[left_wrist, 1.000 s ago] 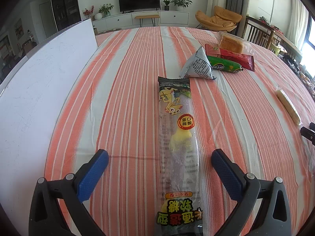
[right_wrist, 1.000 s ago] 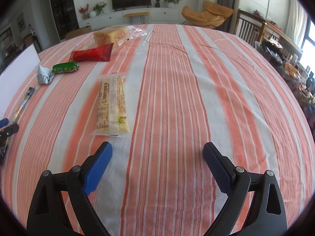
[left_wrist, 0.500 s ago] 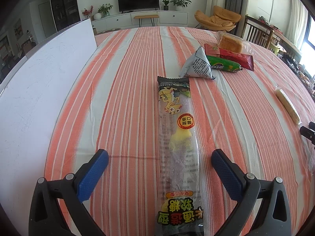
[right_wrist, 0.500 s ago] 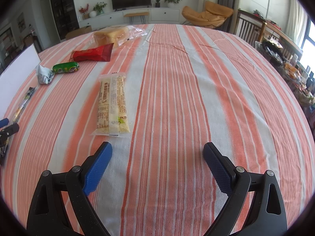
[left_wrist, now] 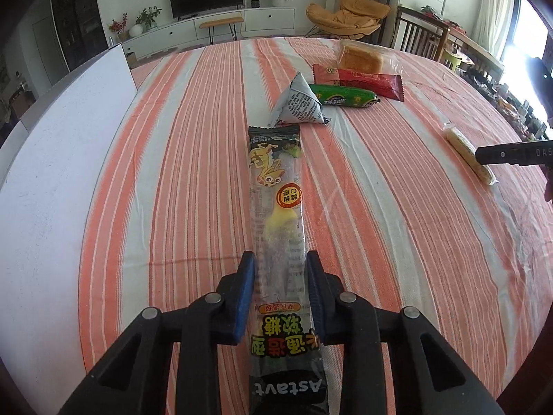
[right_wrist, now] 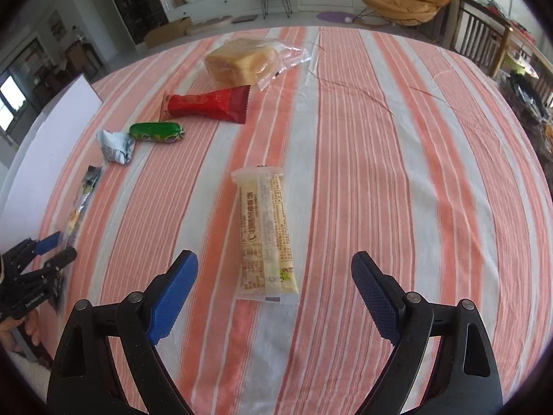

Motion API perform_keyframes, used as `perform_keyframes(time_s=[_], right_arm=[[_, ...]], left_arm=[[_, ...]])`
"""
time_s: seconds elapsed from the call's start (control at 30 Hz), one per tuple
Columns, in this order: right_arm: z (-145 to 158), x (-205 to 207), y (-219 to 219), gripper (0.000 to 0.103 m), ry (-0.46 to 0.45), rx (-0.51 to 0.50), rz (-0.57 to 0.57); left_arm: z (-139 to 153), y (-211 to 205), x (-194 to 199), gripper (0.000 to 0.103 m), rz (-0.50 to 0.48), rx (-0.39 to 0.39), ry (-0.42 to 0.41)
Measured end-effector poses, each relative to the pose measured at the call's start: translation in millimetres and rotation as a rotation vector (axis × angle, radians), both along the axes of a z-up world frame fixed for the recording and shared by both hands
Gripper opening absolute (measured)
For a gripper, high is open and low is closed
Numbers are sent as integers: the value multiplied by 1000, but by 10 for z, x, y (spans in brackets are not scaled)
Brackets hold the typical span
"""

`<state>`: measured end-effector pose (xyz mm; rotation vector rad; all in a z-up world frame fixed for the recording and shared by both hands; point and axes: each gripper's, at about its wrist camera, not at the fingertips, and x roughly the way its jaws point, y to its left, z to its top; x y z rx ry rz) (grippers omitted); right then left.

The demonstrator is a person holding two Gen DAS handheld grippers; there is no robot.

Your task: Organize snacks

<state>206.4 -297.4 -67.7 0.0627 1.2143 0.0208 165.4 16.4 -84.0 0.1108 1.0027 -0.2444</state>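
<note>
Two grippers over a striped table [right_wrist: 380, 173]: the left gripper [left_wrist: 280, 294] clamps a long candy packet [left_wrist: 276, 214]; the right gripper [right_wrist: 273, 294] gapes wide above a pale wafer pack [right_wrist: 264, 228].

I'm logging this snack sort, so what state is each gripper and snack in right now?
Left gripper: shut on gummy candy pack.
Right gripper: open, above biscuit pack.
Biscuit pack: flat, sealed.
Bread bag: lying, untouched.
Red wrapper snack: flat.
Green sausage: lying.
</note>
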Motion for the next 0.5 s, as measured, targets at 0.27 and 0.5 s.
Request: perform_keyframes(time_s=[0.27, 0.5], right_arm=[[-120, 284, 299, 29, 164, -48, 20], [144, -56, 606, 29, 70, -13, 32]], left_arm=[[64, 266, -31, 12, 77, -161, 41], [342, 517, -97, 12, 139, -318, 0]])
